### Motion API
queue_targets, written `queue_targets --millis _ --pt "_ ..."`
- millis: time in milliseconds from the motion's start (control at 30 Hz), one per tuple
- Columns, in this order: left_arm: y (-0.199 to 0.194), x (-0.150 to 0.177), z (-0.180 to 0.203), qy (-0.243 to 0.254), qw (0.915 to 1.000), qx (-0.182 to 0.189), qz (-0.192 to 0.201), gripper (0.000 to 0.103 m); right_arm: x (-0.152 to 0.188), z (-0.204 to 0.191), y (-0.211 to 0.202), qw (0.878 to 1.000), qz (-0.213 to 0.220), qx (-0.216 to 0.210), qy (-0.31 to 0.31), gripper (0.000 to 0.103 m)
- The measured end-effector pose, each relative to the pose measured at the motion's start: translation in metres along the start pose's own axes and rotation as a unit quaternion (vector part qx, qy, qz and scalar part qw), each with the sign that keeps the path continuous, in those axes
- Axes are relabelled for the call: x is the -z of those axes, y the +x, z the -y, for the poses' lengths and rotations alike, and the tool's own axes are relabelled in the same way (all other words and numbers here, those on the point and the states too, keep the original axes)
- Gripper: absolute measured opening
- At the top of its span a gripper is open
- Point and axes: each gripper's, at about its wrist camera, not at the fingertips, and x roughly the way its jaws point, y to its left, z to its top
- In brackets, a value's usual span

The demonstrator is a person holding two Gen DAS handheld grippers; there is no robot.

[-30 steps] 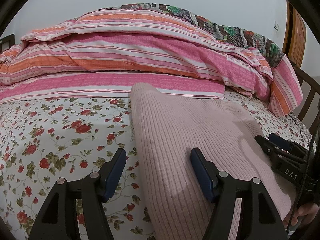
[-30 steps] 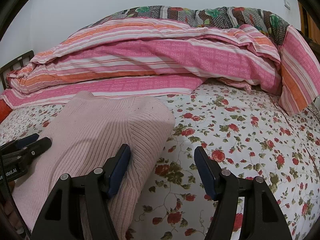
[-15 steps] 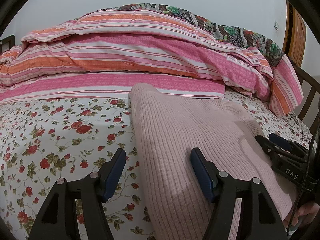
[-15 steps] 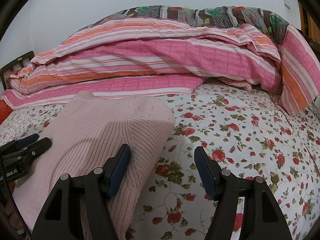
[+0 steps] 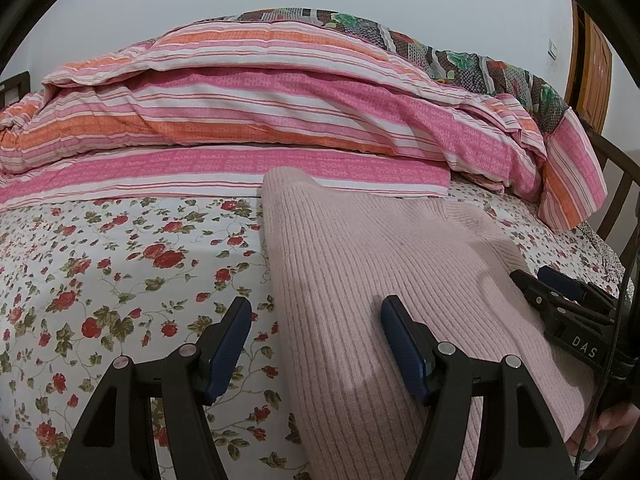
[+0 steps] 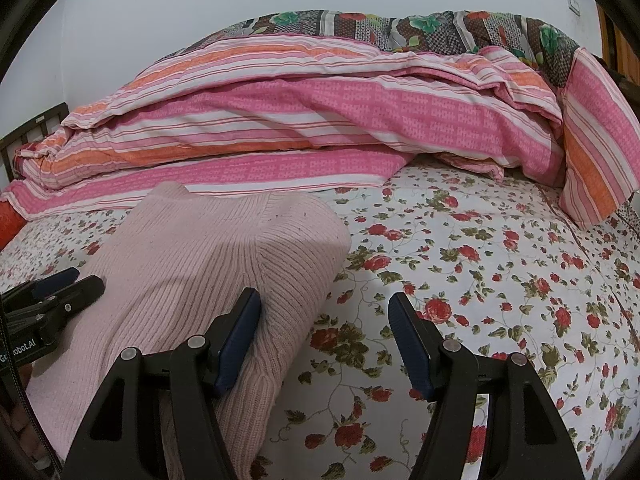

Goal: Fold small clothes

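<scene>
- While the pink sweater (image 5: 360,280) lies flat on the flowered bed (image 5: 120,280), both tongs, left (image 5: 314,344) and right (image 6: 324,340), hang open, gripping nothing.
- Likely step: starting a fold; next, each needs to pinch an edge.

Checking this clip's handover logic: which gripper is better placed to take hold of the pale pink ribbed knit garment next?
Roughly even, slightly left. The left gripper stands open astride the pale pink ribbed knit garment's long side edge; the right gripper is open at its opposite edge, mostly over the floral bedsheet.
</scene>
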Motion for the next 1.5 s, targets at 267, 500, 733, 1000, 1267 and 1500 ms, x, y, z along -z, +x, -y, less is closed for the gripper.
queue_targets --millis 267,500,733,1000,1267,1500 --pt "-0.013 -0.001 -0.005 0.006 0.9996 0.007 0.027 0.065 -0.002 -0.003 -0.02 0.998 0.025 -0.057 -0.017 0.065" --pt "-0.011 0.002 0.004 0.033 0.9991 -0.008 0.023 0.066 0.005 -0.03 -0.023 0.996 0.027 -0.044 -0.075 0.055" --pt "-0.011 0.002 0.004 0.03 0.9993 -0.007 0.023 0.066 0.006 -0.036 -0.023 0.995 0.027 -0.036 -0.084 0.04" --pt "-0.017 0.008 0.009 0.03 0.9993 0.007 0.024 0.066 0.001 -0.018 -0.019 0.998 0.005 -0.039 -0.043 0.042" --pt "-0.028 0.015 0.007 0.038 0.9986 0.03 0.023 0.066 0.004 -0.021 -0.02 0.997 0.01 -0.05 -0.052 0.019" --pt "-0.034 0.019 0.012 0.053 0.9978 0.029 0.026 0.065 0.008 -0.01 -0.012 0.999 -0.008 -0.053 -0.007 0.022"
